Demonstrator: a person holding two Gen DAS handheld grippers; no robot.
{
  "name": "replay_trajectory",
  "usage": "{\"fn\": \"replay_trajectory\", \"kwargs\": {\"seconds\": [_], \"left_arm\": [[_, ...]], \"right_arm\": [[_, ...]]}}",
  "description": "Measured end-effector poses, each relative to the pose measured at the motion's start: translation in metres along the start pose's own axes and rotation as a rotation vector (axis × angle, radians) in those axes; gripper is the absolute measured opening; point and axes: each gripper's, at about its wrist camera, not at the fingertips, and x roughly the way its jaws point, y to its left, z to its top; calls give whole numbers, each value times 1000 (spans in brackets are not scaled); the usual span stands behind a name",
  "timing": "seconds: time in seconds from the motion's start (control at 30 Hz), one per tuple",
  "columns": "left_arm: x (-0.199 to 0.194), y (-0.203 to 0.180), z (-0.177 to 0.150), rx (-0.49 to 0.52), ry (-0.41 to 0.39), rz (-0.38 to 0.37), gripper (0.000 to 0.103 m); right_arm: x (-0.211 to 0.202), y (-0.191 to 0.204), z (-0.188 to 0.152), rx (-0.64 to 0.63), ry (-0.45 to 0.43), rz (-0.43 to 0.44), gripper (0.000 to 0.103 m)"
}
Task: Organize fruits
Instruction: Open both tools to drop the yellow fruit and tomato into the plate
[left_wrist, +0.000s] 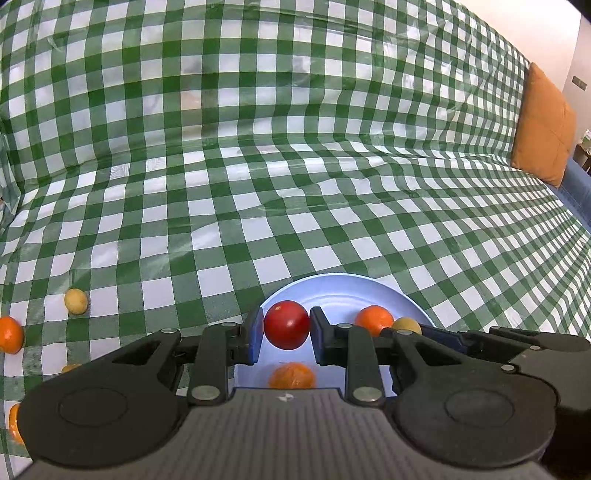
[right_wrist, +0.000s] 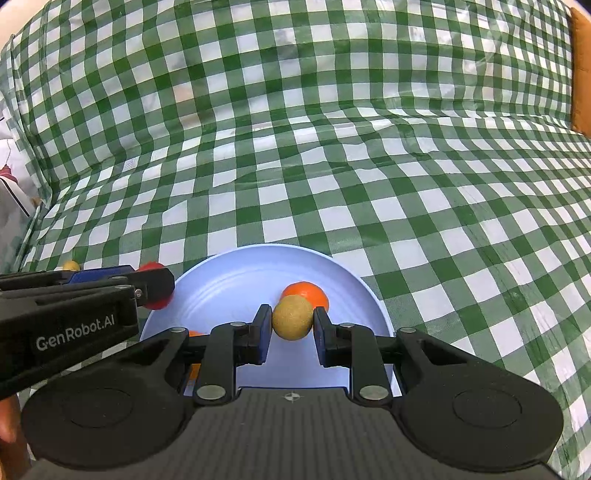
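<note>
Over the green-checked cloth, my left tongs clamped a round red fruit; my right tongs clamped a round tan fruit above the pale blue plate.

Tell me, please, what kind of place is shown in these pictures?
Probably a living room at home. A green checked cloth is draped over what looks like a sofa, seat and backrest both. An orange cushion leans at its far end. A pale blue plate of fruit rests on the seat.
</note>
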Motion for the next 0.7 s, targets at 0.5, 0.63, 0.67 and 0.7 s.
{"fn": "replay_trajectory", "kwargs": {"seconds": [0.5,0.63,0.67,0.7], "left_arm": [[-1,0,-1,-11,-3,-2,29],[-2,-1,-1,-14,-4,-10,30],[-2,-2,-1,-16,-4,-15,30],[-3,-3,-1,-20,-7,-17,32]], "right_arm": [[0,3,-1,-6,-3,-5,25],[0,3,-1,-8,-1,-3,25],[0,3,-1,-9,-2,0,25],[0,3,-1,-8,-3,3,25]]}}
